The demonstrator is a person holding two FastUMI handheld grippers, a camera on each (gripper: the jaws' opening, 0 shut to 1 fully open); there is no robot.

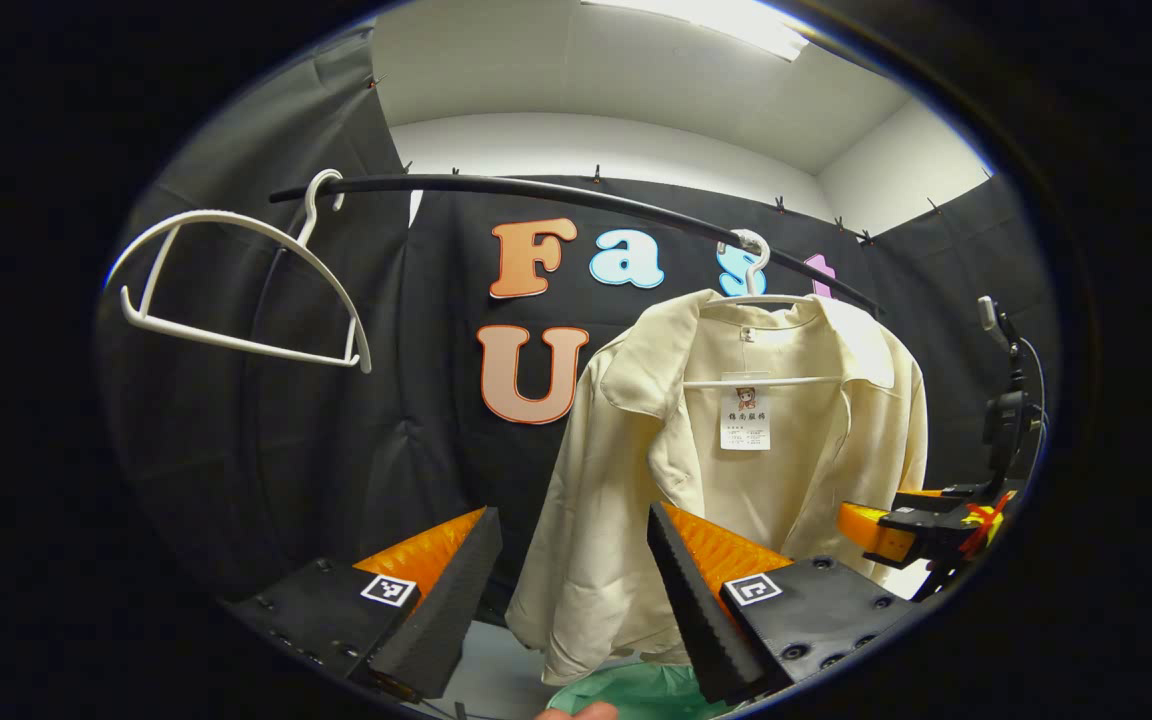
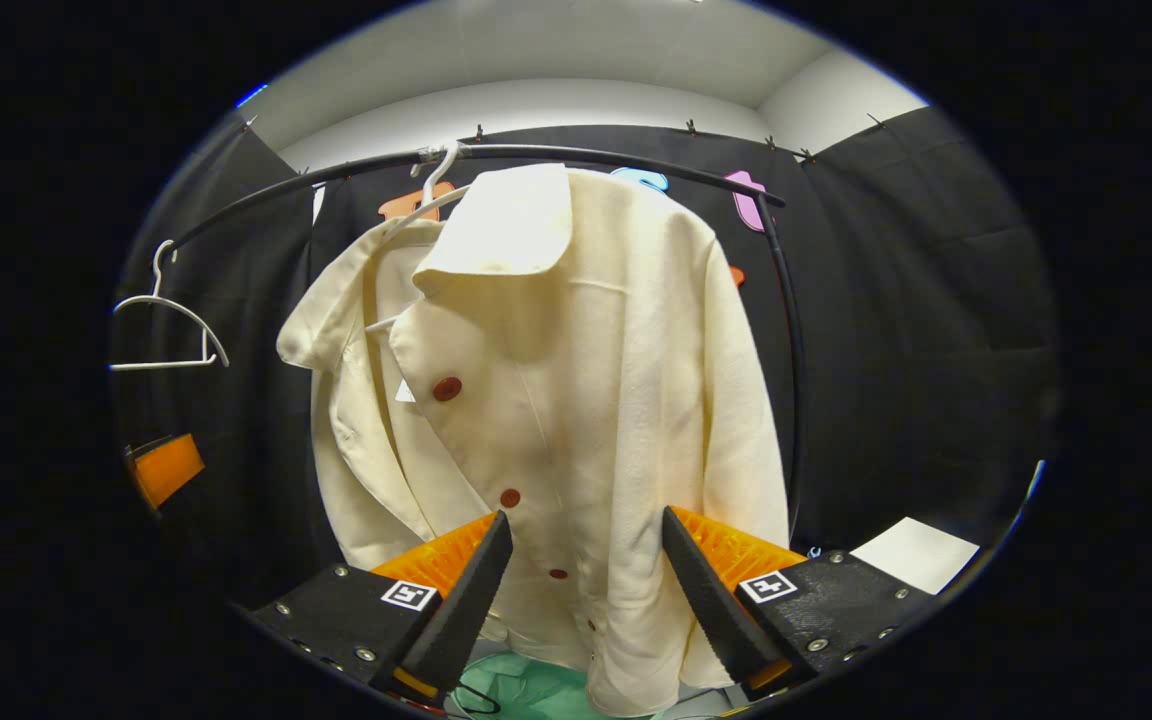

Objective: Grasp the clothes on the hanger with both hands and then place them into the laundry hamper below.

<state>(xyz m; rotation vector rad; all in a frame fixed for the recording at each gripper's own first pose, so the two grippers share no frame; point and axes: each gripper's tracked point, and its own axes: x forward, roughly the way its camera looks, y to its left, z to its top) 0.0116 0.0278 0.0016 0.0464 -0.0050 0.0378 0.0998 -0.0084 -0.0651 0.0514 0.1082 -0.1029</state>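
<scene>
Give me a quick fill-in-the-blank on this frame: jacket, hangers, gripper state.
1. The cream jacket hangs on a ____ hanger.
2. The jacket's buttons are ____ in colour.
3. The other hanger on the rail carries ____ clothes.
4. The fingers of the left gripper and the right gripper stand ____.

Missing words: white; red; no; open

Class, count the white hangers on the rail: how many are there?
2: an empty hanger at the rail's left end, and one carrying the cream jacket toward the right.
</scene>
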